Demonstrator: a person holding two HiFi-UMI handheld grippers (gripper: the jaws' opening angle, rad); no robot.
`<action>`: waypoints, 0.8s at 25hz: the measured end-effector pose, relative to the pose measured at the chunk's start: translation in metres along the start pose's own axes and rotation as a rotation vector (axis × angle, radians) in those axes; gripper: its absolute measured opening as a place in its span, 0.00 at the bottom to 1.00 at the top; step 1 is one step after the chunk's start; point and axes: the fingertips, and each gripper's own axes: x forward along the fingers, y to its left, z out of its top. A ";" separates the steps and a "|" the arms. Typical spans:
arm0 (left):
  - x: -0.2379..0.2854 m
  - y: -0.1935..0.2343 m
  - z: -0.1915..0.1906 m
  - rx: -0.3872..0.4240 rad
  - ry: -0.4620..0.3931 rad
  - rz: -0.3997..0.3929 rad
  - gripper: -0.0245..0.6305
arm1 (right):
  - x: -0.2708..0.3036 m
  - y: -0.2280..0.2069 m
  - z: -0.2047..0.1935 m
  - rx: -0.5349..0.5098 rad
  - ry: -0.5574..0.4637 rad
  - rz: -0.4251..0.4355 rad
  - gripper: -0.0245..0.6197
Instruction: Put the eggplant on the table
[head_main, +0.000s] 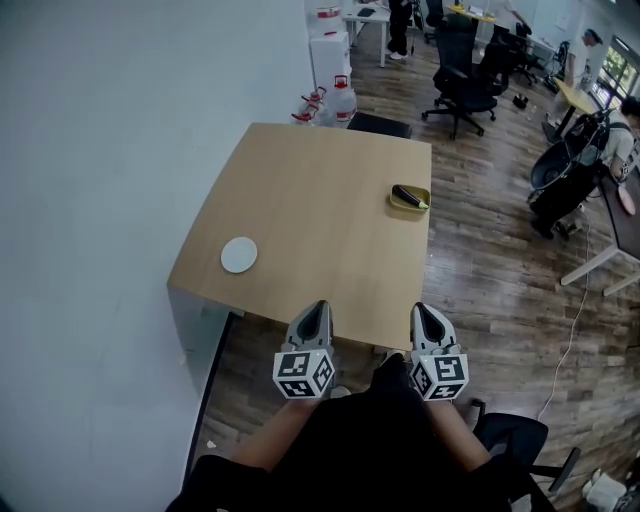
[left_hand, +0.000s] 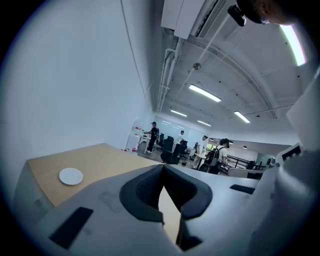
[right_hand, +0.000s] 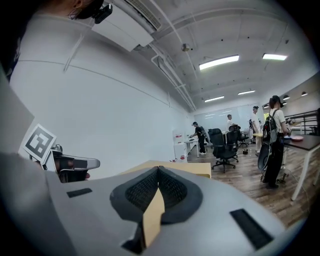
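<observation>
A dark purple eggplant (head_main: 408, 195) lies in a shallow yellow bowl (head_main: 399, 205) near the right edge of the wooden table (head_main: 320, 210). Both grippers hover at the table's near edge, well short of the bowl. My left gripper (head_main: 319, 306) has its jaws closed tip to tip with nothing between them, as the left gripper view also shows (left_hand: 162, 166). My right gripper (head_main: 421, 309) is likewise shut and empty (right_hand: 158, 169). The eggplant appears in neither gripper view.
A small white plate (head_main: 239, 255) sits at the table's near left (left_hand: 71, 176). A white wall runs along the left. Water jugs (head_main: 338, 100) stand beyond the far edge. Office chairs (head_main: 460, 75) and people fill the room behind; a black chair (head_main: 520, 440) is by my right.
</observation>
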 end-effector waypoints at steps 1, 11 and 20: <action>-0.006 0.000 0.002 0.012 -0.010 0.003 0.06 | -0.003 0.004 0.002 -0.010 -0.006 -0.003 0.13; -0.023 0.003 0.008 0.130 -0.048 -0.003 0.06 | -0.018 0.020 0.013 -0.088 -0.041 -0.072 0.13; -0.020 0.011 -0.001 0.119 -0.040 0.010 0.06 | -0.012 0.026 0.002 -0.115 -0.009 -0.049 0.13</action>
